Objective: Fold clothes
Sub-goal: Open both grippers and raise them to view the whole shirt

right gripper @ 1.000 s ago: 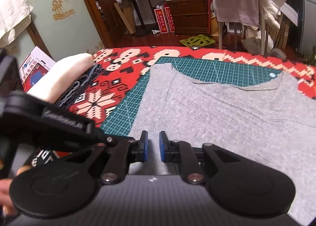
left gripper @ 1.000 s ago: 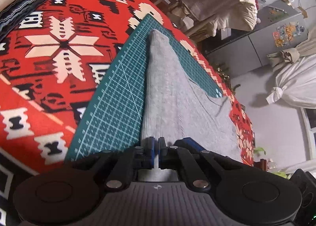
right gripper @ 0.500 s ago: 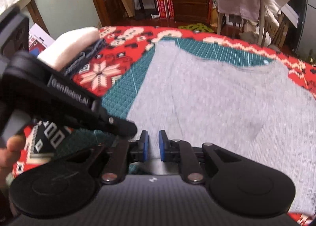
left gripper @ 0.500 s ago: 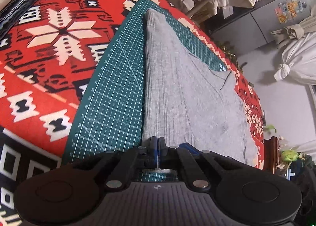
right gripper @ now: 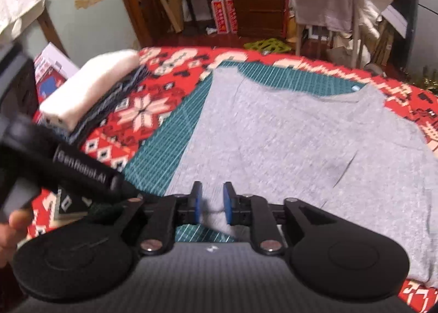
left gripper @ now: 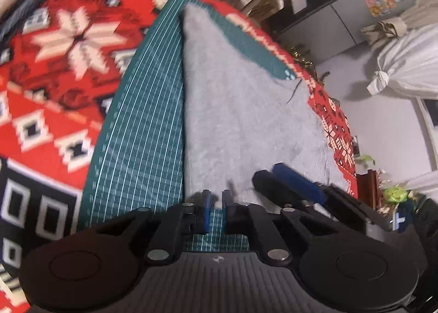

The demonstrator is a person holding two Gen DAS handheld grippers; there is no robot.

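- I see the grey garment [right gripper: 287, 143] lying flat on the green cutting mat [right gripper: 169, 132], which sits on the red patterned cloth [left gripper: 54, 72]; its near hem runs just ahead of both sets of fingers, at the mat's near edge
- My left gripper [left gripper: 215, 211] sits at the hem's left corner, where the garment's long straight side runs away from me towards the mat's far edge; that side is the axis I judge a fold would turn on
- Its jaws stand a narrow gap apart with mat showing between them; they hold nothing
- My right gripper [right gripper: 213, 207] is close alongside, over the same hem, slightly parted; a bit of grey hem lies between the pads, unpinched as far as I can tell
- The fabric looks soft, knitted, mostly smooth; one faint crease towards the right; the far edge dips in a shallow curve
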